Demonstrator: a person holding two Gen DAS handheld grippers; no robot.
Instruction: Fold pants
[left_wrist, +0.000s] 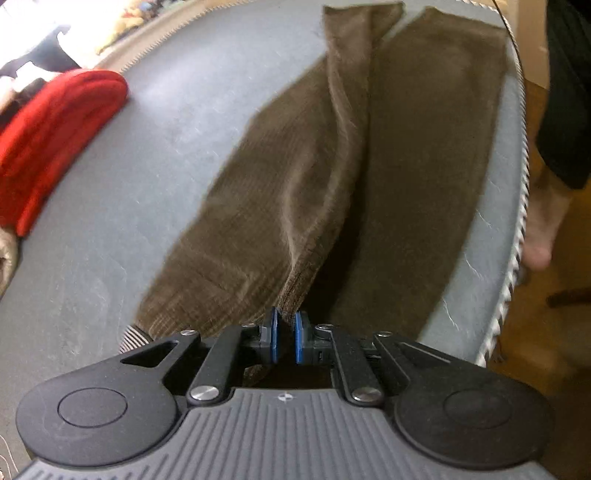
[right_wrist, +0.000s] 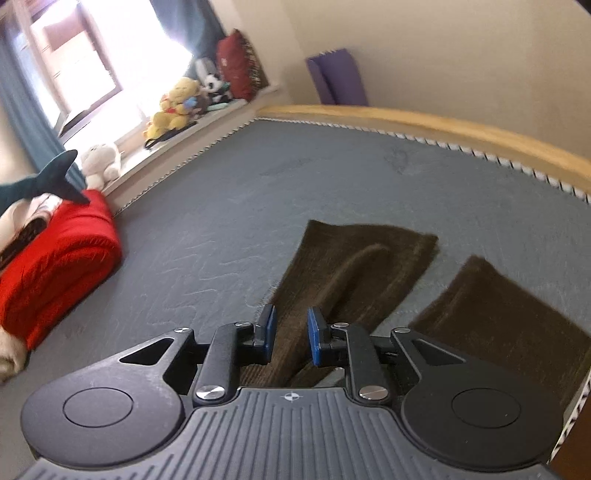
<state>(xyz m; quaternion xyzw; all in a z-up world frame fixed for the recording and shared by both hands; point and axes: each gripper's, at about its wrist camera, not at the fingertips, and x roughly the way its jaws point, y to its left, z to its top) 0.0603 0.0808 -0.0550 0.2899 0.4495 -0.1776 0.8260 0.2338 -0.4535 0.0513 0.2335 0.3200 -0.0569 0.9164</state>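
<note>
Brown corduroy pants (left_wrist: 424, 166) lie lengthwise on the grey bed (left_wrist: 147, 166), both hems at the far end. My left gripper (left_wrist: 284, 338) is shut on a raised fold of the near part of the left leg, and a ridge of cloth runs from its blue pads toward the far hem. In the right wrist view the two leg ends (right_wrist: 354, 266) lie apart on the bed (right_wrist: 295, 177). My right gripper (right_wrist: 291, 334) hovers over the left one, pads apart. Corduroy shows through the gap and I see no pinch.
A folded red blanket (left_wrist: 55, 129) (right_wrist: 62, 258) sits at the left of the bed. Plush toys (right_wrist: 177, 103) line the window sill beyond. A person's bare foot (left_wrist: 543, 229) stands on the wooden floor past the bed's right edge. A purple mat (right_wrist: 340, 77) leans on the far wall.
</note>
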